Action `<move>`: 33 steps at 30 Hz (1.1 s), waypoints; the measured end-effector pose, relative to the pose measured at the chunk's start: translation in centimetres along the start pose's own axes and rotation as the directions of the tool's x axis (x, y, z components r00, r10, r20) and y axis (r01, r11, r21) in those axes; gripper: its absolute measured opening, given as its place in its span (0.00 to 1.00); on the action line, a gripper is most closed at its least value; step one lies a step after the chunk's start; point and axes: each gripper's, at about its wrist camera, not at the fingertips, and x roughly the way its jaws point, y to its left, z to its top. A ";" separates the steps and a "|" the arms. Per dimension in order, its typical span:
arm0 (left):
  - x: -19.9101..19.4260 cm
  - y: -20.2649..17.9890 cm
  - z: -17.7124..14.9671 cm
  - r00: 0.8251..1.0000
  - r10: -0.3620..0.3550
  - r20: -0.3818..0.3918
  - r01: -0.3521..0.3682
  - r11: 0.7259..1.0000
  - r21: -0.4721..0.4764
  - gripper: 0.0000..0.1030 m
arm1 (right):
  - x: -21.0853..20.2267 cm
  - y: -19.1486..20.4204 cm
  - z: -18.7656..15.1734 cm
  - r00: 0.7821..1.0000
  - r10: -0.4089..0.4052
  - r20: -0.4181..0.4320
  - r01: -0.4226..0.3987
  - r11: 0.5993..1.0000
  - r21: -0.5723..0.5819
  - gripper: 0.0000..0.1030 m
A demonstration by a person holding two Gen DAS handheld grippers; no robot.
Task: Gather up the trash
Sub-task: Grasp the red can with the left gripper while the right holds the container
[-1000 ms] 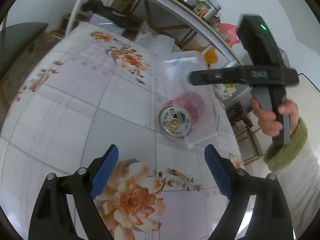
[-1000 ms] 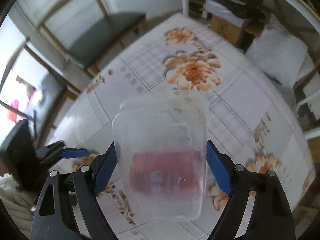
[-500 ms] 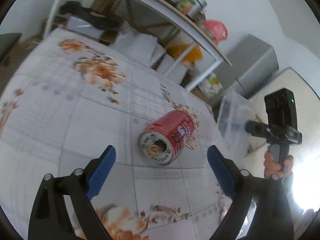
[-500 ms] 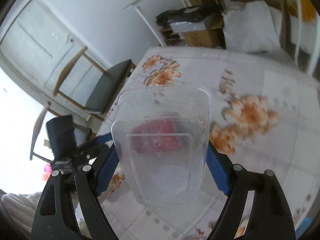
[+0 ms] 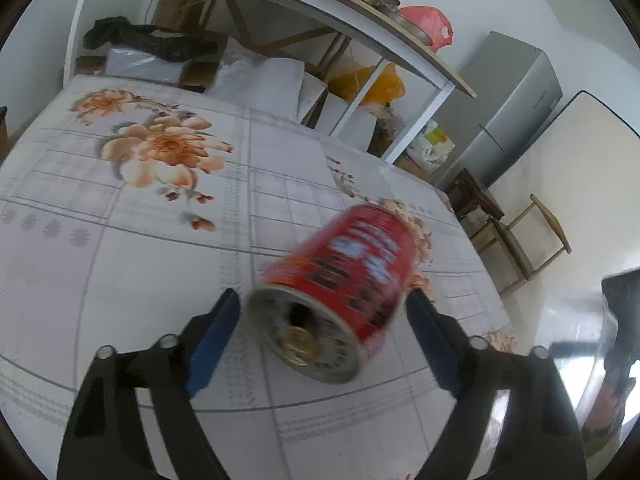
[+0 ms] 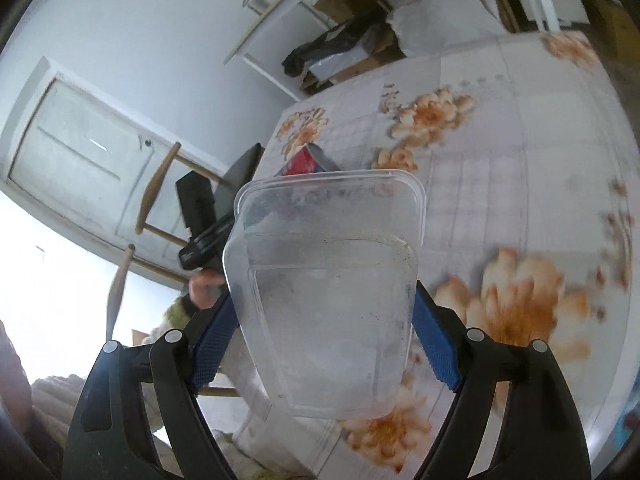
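Your red cylindrical metal can (image 5: 344,280) with white lettering lay on the white grey-checked tablecloth (image 5: 120,264) with orange flowers; your blue finger pads (image 6: 212,340) flanked a clear plastic tub (image 6: 328,280).

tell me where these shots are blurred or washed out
Left wrist: the can is motion-smeared and its label unreadable, while the tablecloth stays fairly sharp. Right wrist: the tablecloth flowers streak with blur, the tub is crisper, and the lower left is blown out white.

Both grippers are matte black, forked frames with round silver rivets and blue ribbed pads: the left gripper (image 5: 324,320) and the right gripper (image 6: 324,334). Beside the right gripper's frame, a fuzzy green-white sleeve (image 6: 176,310).
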 end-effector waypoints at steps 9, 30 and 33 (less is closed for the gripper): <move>-2.2 -2.1 -0.7 0.997 0.072 0.029 -0.073 0.996 0.044 0.69 | -2.9 -0.3 -3.2 0.996 -0.072 0.043 0.069 0.995 0.073 0.76; -10.1 -15.0 -11.5 0.987 0.153 0.045 -0.159 0.917 0.365 0.64 | 3.6 3.9 -4.7 0.872 -0.488 -0.040 0.480 0.869 -0.121 0.77; -9.8 -15.7 -12.0 0.986 0.151 0.066 -0.165 0.915 0.368 0.64 | 4.3 3.5 -4.6 0.851 -0.524 -0.036 0.518 0.848 -0.109 0.79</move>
